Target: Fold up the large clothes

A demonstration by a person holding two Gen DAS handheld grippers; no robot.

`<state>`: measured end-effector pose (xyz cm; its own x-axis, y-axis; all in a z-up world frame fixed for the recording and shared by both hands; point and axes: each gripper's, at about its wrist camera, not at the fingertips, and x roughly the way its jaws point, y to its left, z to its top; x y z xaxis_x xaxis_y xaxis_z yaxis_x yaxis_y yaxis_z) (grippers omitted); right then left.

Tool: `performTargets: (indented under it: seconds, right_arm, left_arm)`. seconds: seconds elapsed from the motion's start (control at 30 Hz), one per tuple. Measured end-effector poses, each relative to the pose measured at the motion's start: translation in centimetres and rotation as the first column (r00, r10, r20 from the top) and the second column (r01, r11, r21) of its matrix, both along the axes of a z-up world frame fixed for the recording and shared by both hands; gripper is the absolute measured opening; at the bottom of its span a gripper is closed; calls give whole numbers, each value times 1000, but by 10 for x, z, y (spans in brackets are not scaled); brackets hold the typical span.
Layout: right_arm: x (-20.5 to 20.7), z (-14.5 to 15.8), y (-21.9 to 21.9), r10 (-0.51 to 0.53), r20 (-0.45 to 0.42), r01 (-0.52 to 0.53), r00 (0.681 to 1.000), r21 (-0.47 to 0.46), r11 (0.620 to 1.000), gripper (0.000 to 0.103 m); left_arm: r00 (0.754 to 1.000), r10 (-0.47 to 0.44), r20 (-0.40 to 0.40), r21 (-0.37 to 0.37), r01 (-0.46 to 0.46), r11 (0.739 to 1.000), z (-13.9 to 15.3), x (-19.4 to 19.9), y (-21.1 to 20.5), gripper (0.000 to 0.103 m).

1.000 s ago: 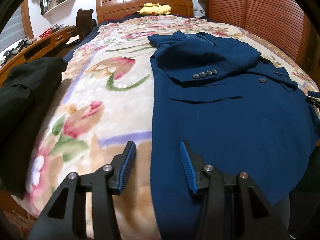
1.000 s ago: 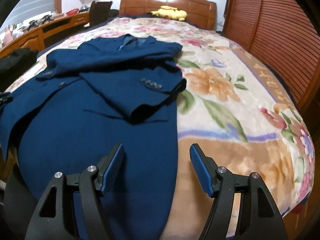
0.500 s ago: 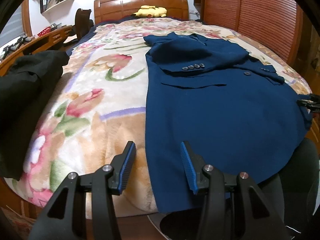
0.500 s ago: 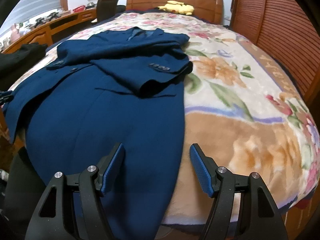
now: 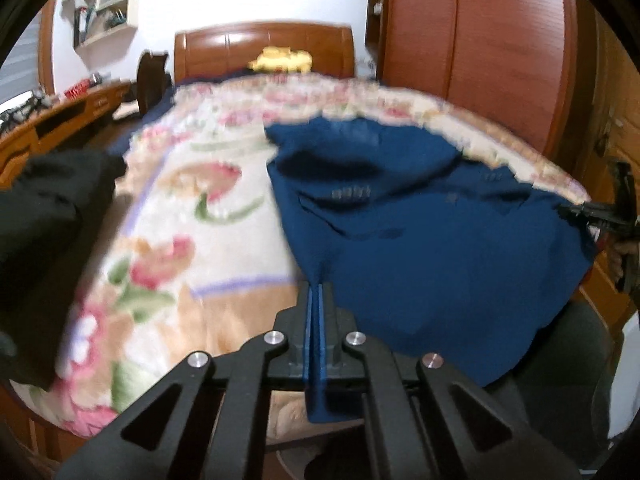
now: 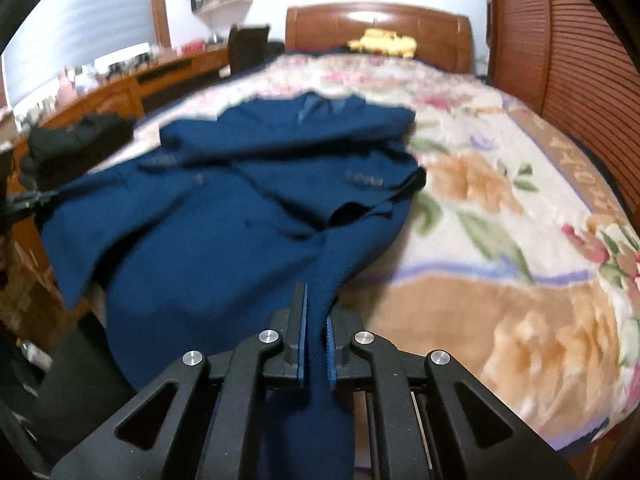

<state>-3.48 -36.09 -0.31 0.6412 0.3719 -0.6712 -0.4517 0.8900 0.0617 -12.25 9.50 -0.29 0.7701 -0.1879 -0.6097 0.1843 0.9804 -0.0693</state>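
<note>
A large navy blue coat [image 5: 420, 240] lies on the flowered bedspread [image 5: 180, 220], sleeves folded across its chest. My left gripper [image 5: 319, 292] is shut on the coat's lower left hem corner, lifted off the bed. My right gripper [image 6: 316, 320] is shut on the coat [image 6: 240, 216], on its lower right hem corner, which bunches between the jaws and hangs below them. The right gripper also shows at the far right of the left wrist view [image 5: 600, 216]. Both views are blurred by motion.
A black garment [image 5: 44, 224] lies at the bed's left edge. A yellow plush toy [image 6: 382, 42] sits by the wooden headboard [image 6: 380, 20]. A wooden desk [image 6: 120, 92] runs along the left; a slatted wardrobe [image 6: 580, 60] stands on the right.
Both grippers, open above the hem before, have closed on the coat's lower corners and raised them. The lower part of the coat now wrinkles and lifts off the bed end.
</note>
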Motion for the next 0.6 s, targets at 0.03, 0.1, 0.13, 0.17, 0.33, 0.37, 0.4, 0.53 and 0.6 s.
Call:
performTargets:
  seconds: [0.03, 0.1, 0.13, 0.17, 0.33, 0.37, 0.4, 0.53, 0.6]
  right_arm:
    - [-1, 6, -1, -4, 16, 4, 1000, 17, 1000, 4]
    - [-1, 21, -4, -5, 43, 2, 999, 62, 998, 4]
    - [-1, 28, -4, -5, 56, 1, 998, 80, 997, 4]
    - [-1, 33, -4, -5, 67, -1, 998, 88, 996, 4]
    - [-4, 63, -2, -15, 135, 0, 991, 110, 994, 3]
    - [-6, 67, -3, -17, 145, 0, 989, 114, 994, 3]
    - [-8, 73, -3, -16, 158, -3, 987, 119, 993, 3]
    - [-10, 102, -5, -12, 209, -19, 978, 147, 989, 3]
    - [-4, 116, -5, -11, 234, -25, 972, 152, 988, 3]
  left_arm:
    - [1000, 2, 30, -11, -2, 1000, 10, -3, 0, 0]
    - [997, 7, 71, -20, -6, 1000, 26, -8, -1, 0]
    - [995, 7, 96, -25, -5, 1000, 36, -11, -2, 0]
    - [994, 5, 113, -31, -2, 1000, 43, -12, -2, 0]
    - [983, -2, 185, -38, 9, 999, 71, -20, -6, 0]
    - [980, -3, 197, -40, 12, 999, 75, -21, -6, 0]
    - [978, -6, 208, -40, 15, 999, 81, -22, -7, 0]
    - [965, -4, 262, -37, 15, 999, 110, -14, -7, 0]
    - [960, -4, 281, -26, 12, 1000, 124, 0, -7, 0]
